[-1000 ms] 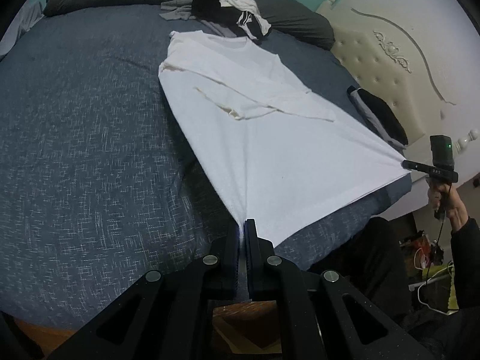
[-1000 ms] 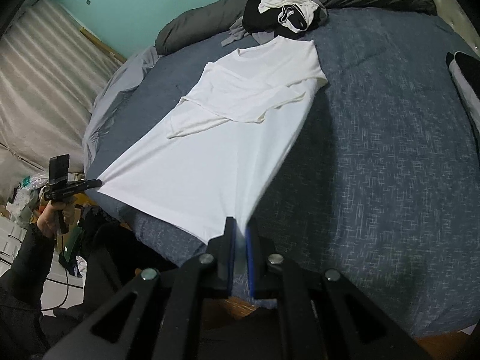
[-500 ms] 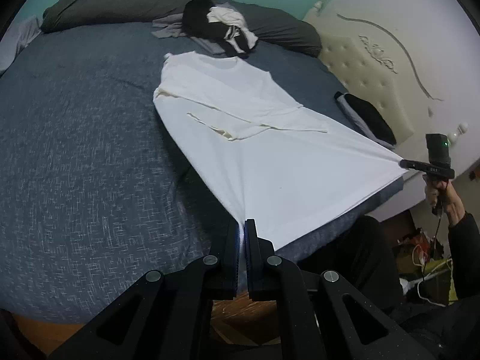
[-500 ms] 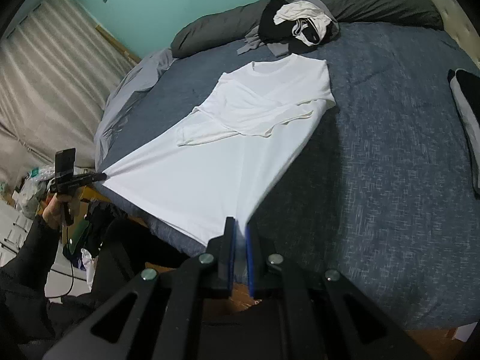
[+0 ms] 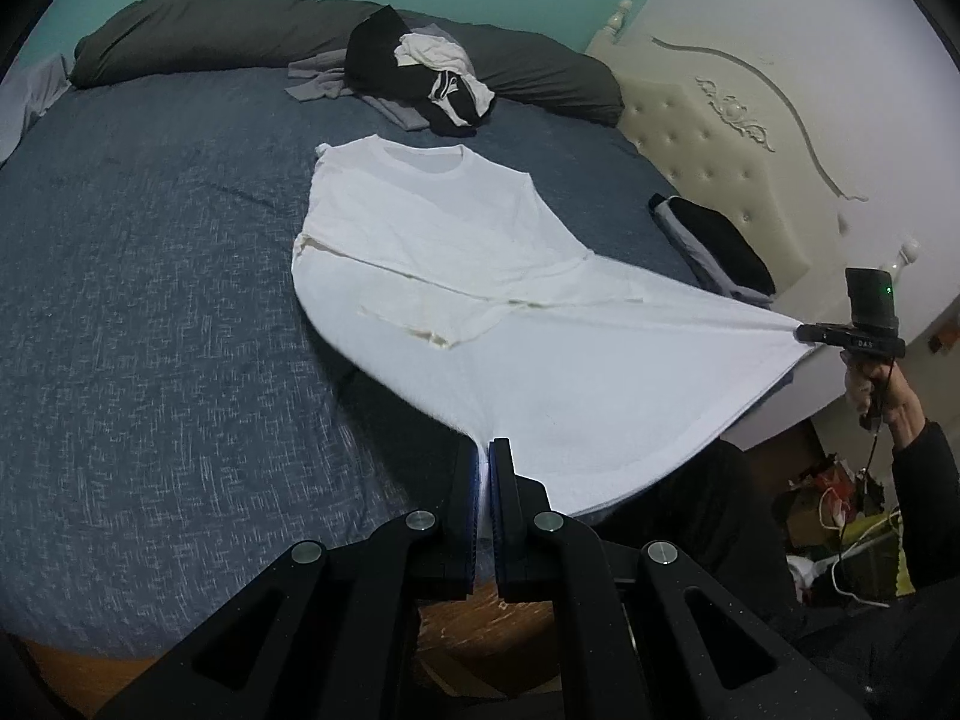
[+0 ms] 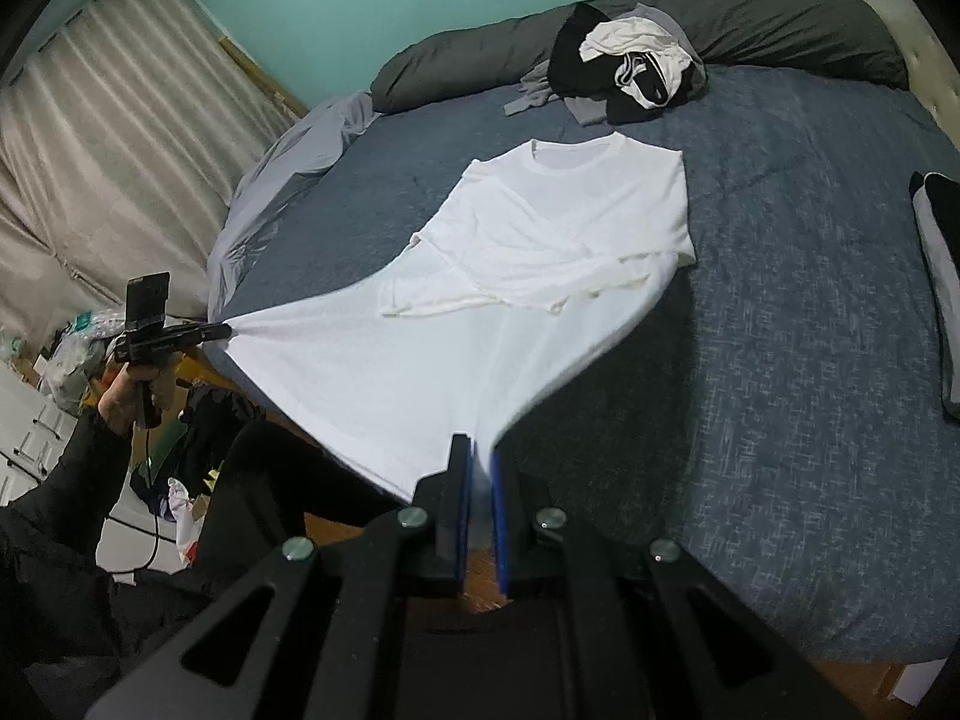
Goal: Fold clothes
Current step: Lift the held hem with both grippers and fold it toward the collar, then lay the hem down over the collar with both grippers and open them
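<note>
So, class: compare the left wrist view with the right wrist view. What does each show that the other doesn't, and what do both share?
Only the left wrist view shows the cream tufted headboard and the right tool from the side. Only the right wrist view shows the pale pleated curtains and the left tool from the side. Both show the white long-sleeved shirt stretched by its hem corners over the blue speckled bedspread, and the heap of black, white and grey clothes beyond it.
</note>
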A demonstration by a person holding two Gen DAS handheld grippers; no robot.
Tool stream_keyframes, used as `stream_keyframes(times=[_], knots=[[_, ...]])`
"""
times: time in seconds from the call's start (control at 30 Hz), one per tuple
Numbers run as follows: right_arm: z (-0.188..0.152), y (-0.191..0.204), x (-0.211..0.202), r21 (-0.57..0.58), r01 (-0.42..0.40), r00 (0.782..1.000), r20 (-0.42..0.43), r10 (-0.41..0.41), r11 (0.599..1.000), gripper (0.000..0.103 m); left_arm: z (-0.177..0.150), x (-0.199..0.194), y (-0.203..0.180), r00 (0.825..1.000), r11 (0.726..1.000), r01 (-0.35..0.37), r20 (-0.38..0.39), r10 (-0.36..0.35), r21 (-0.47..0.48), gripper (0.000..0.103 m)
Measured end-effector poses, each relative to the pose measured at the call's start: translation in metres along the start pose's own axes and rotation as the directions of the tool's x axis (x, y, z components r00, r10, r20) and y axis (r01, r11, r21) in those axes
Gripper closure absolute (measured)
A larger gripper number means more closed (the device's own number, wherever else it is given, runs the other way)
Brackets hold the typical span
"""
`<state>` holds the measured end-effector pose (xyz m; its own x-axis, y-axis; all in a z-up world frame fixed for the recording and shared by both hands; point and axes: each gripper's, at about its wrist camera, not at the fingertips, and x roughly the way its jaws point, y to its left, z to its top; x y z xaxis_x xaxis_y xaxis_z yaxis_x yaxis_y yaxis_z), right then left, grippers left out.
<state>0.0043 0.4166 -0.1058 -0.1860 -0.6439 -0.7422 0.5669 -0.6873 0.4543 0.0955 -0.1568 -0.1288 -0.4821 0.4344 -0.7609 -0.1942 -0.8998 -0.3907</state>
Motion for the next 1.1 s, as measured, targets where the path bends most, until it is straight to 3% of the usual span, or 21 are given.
stream_keyframes(times=[0.23,0.77,1.1], knots=[[0.041,-0.025,0.025,0.054,-0.018,0.999,0.03,0.016,0.998,0.097,0.039,0.033,0.021,1.0,0.999,-0.008,0.01,0.009,-0.035,0.099],[0.212,-0.122,0.09,0.167,-0.012,0.993,0.12,-0.008,0.986,0.097,0.209,0.118,0.111,0.997,0.985,-0.071,0.031,0.077,-0.158,0.099],[0.296,-0.191,0.15,0.213,0.054,0.989,0.122,-0.081,0.975,0.097,0.296,0.189,0.181,0.991,0.966,-0.123,0.02,0.131,-0.229,0.099]])
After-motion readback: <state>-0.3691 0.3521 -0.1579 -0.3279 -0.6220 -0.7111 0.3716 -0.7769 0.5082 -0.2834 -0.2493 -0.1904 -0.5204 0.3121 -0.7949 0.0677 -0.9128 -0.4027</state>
